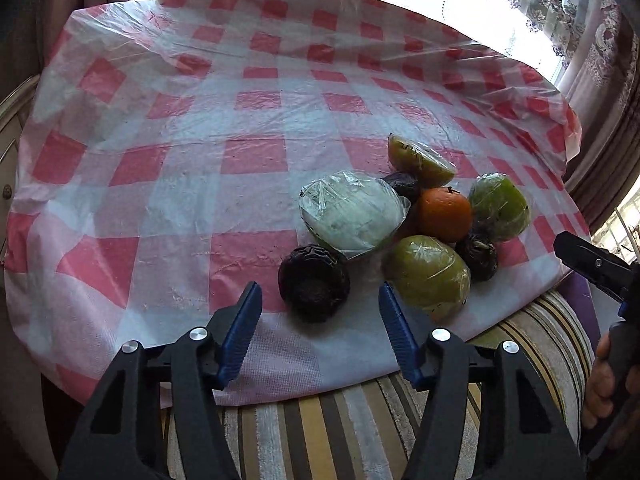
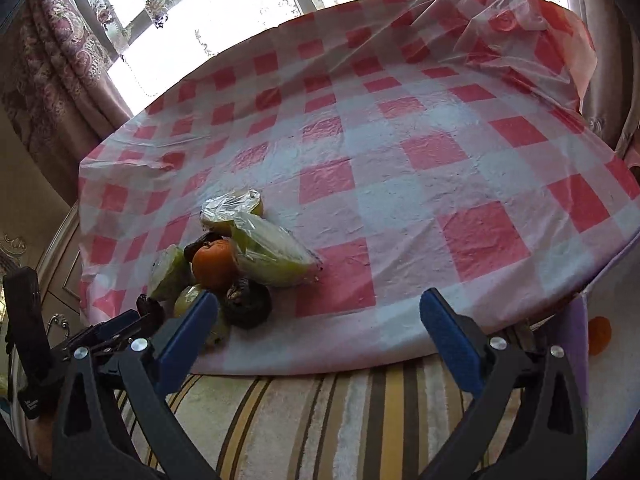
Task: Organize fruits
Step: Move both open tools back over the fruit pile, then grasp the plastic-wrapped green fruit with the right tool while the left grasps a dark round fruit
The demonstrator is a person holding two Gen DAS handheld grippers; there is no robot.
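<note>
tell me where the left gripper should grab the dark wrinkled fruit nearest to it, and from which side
Grip the dark wrinkled fruit across its round middle, coming from the near table edge, where the left gripper sits with open jaws roughly lined up on it. The side toward the bare checked cloth is free. The wrapped pale fruit crowds its far side, so a low approach from the near edge probably avoids nudging the pile.

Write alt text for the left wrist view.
An open left hand-held gripper hovers before a dark wrinkled fruit at the near edge of a fruit pile with an orange, on a red-checked tablecloth.
</note>
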